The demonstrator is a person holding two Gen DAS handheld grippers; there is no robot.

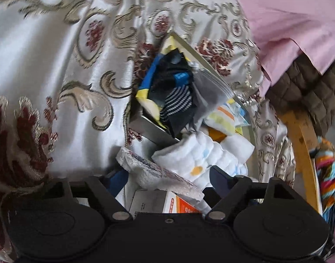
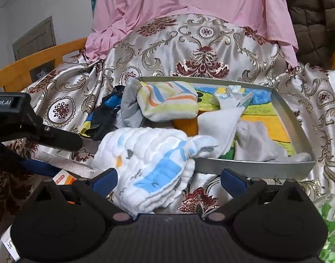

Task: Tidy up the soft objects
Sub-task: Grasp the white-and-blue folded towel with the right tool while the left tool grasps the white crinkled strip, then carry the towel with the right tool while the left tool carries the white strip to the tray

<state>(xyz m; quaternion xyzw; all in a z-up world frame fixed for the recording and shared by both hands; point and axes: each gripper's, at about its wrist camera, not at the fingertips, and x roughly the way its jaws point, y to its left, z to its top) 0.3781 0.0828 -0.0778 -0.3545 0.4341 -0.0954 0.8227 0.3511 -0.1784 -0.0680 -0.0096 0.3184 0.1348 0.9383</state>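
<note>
Satin bedspread [image 2: 211, 43] backdrop: we see white quilted cloth [image 2: 149, 164] at 12 o'clock between wide right tongs [image 2: 168, 178], long axis 7-to-1; left tongs [image 1: 165, 177] also wide, farther off.

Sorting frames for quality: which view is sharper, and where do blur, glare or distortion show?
Right wrist view: sharper; the quilted white cloth and metal tray read clearly, edges bowed by the fisheye. Left wrist view: satin bedspread smeared by motion blur at upper left, sheen glaring white; dark corners in both.
</note>
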